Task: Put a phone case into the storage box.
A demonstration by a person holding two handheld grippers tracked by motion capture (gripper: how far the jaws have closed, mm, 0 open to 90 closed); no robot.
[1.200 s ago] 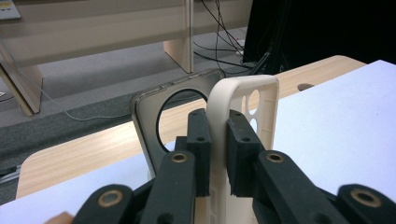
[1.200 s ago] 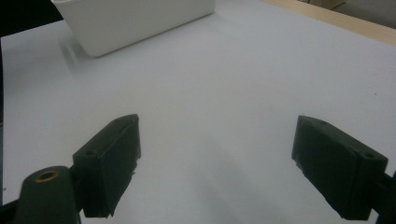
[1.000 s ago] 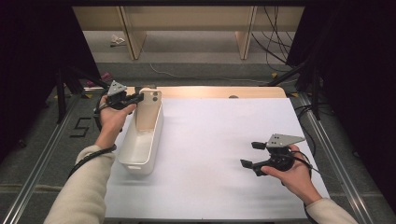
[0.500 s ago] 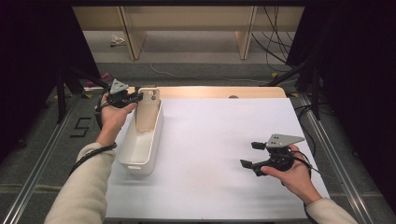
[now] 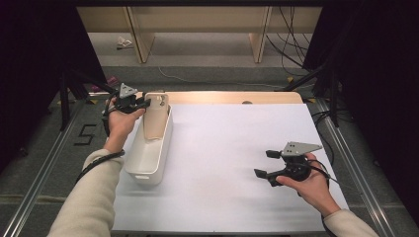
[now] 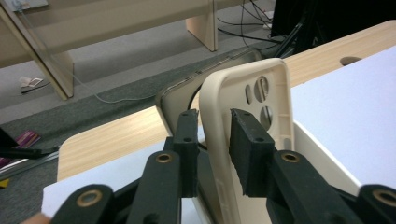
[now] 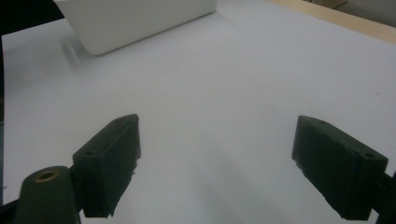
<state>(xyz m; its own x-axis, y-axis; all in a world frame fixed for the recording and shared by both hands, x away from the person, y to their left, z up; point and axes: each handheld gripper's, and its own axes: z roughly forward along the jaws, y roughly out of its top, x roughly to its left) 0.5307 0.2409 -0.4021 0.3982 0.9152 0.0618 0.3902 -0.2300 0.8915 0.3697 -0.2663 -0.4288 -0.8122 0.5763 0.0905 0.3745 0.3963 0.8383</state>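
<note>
one beige phone case (image 6: 243,98) stands upright at the far end of one white bin (image 5: 148,153). the left gripper (image 6: 212,140), jaws just opening, straddles its edge, slackened. the right gripper (image 5: 267,163) rests spread, empty, on the white table (image 5: 237,148).

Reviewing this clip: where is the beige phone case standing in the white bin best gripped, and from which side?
Grip the phone case across its thin upper side edge, coming from the bin's left, where the left gripper is. It leans upright against the far end; only its top stands above the rim.
</note>
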